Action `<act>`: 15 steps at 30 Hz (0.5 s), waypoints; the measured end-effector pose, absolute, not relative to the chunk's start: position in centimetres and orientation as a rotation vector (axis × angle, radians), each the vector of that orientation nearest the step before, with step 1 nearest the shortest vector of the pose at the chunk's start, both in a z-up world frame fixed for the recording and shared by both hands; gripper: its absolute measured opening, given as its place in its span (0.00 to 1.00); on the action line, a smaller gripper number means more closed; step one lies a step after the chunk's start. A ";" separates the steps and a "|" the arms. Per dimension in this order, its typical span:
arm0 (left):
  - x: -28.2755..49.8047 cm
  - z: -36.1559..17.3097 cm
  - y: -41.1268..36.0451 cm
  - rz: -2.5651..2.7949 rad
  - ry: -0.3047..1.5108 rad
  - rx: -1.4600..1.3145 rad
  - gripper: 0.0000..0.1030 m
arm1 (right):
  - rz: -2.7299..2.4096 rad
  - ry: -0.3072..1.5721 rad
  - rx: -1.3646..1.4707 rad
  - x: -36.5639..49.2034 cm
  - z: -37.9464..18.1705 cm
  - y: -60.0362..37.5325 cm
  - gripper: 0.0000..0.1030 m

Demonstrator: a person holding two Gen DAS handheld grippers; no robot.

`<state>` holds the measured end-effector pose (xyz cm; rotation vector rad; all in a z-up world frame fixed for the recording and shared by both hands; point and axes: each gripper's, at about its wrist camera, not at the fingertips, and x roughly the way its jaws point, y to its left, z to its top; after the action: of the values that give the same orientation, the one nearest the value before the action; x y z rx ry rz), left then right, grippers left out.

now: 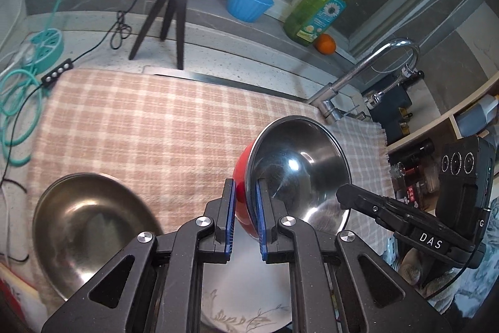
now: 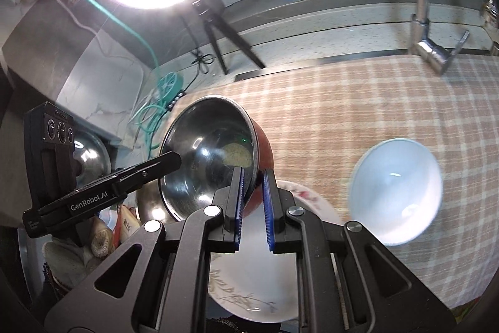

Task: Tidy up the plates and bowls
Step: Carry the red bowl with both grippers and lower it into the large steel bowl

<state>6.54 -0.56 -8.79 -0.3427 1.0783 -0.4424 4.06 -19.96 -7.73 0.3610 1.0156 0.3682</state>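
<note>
A red bowl with a steel inside (image 1: 299,164) hangs tilted above the checked cloth, held from two sides. My left gripper (image 1: 244,186) is shut on its rim, one pad on the red outside and one on the steel inside. My right gripper (image 2: 253,173) is shut on the opposite rim of the same red bowl (image 2: 202,152). Under the grippers lies a white plate with a leaf pattern (image 2: 255,280). A steel bowl (image 1: 90,227) rests on the cloth at the left. A white bowl (image 2: 396,192) sits on the cloth at the right.
The pink checked cloth (image 1: 140,120) covers the counter. Behind it stand a black tripod (image 1: 171,14) with a ring light, a blue cup (image 1: 248,2), a green soap bottle (image 1: 318,11) and an orange (image 1: 325,43). A faucet (image 1: 358,74) rises at the right. Teal cable (image 1: 18,102) coils at the left.
</note>
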 end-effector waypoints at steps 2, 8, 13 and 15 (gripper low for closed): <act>6.1 -8.8 0.7 -0.426 1.076 -0.353 0.10 | 0.389 1.017 0.352 4.1 -7.7 -18.8 0.12; 4.9 -8.8 4.3 -0.369 1.070 -0.386 0.10 | 0.452 1.035 0.313 4.3 -7.9 -14.8 0.12; 3.9 -8.9 7.3 -0.314 1.060 -0.395 0.10 | 0.503 1.059 0.279 4.5 -8.6 -11.5 0.12; 3.5 -9.2 8.4 -0.292 1.065 -0.407 0.10 | 0.522 1.071 0.261 4.6 -8.9 -10.0 0.12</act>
<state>3.53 8.37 -9.19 -0.4069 1.0648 -0.2921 4.56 -10.05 -8.92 0.2614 1.0709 0.5220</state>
